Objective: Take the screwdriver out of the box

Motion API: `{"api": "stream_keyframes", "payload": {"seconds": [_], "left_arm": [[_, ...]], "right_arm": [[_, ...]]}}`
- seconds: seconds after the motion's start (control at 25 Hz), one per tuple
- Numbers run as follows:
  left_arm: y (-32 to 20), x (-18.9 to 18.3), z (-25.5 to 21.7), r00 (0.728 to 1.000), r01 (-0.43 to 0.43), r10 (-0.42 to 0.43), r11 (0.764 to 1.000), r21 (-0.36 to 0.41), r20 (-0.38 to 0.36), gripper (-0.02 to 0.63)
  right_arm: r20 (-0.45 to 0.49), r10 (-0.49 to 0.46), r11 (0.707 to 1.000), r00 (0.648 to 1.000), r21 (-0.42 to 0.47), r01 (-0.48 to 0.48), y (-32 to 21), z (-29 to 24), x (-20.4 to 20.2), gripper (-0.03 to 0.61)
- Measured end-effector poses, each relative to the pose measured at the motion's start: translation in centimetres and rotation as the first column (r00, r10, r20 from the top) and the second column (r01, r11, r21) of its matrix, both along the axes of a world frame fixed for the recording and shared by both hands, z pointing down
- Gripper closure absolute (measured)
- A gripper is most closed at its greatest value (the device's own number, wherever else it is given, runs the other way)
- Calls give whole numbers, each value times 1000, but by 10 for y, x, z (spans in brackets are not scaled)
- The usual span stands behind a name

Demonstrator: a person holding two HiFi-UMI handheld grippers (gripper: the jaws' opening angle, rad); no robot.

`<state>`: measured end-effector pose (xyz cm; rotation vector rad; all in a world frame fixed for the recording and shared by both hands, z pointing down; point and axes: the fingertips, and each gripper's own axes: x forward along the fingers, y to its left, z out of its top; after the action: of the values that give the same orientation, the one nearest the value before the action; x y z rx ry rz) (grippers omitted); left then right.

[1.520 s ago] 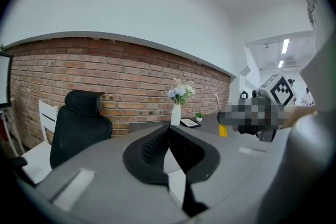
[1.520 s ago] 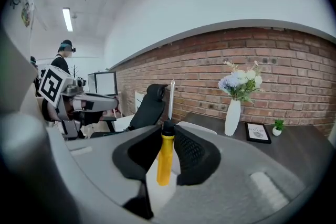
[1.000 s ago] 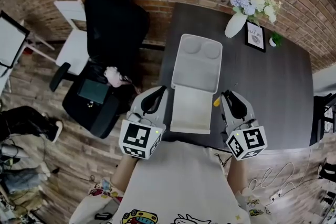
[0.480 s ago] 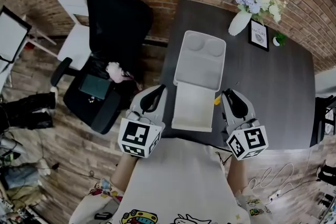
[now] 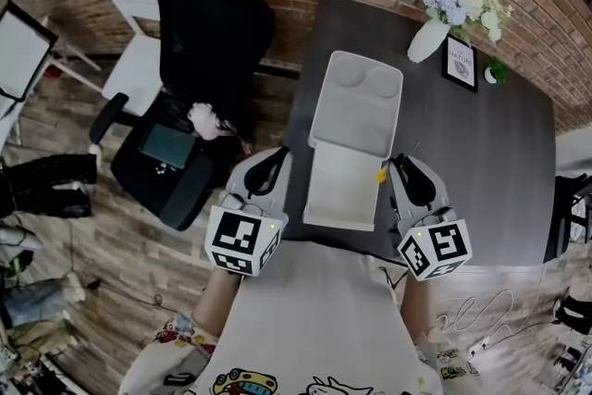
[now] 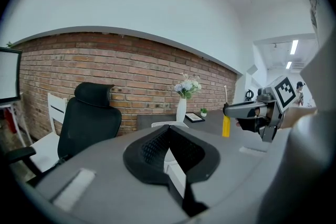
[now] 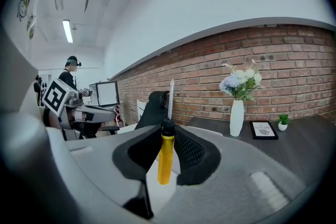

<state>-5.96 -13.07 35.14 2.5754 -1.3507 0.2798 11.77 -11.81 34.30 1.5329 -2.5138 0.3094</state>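
1. Gripping the yellow-handled screwdriver (image 7: 165,160) upright, the right gripper (image 7: 167,132) held it just beside the open white box (image 5: 356,120), apparently clear of it.
2. The left gripper (image 6: 169,129) sat closed and empty by the box's other side.
3. If the right gripper tilted, the round handle could likely slip and fall onto the dark surface (image 5: 481,143).

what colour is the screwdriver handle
The screwdriver handle is yellow, turning black at its top end. It shows clearest in the right gripper view.
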Motion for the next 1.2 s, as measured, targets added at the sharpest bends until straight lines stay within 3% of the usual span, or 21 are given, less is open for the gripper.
{"api": "stream_keyframes", "payload": {"seconds": [1.2], "left_arm": [[1,-4,6,1000,24,-24,999,-20,-3,609]], "right_arm": [[-10,-17,1000,1000,-23,16,-3,6,-3,502]]}}
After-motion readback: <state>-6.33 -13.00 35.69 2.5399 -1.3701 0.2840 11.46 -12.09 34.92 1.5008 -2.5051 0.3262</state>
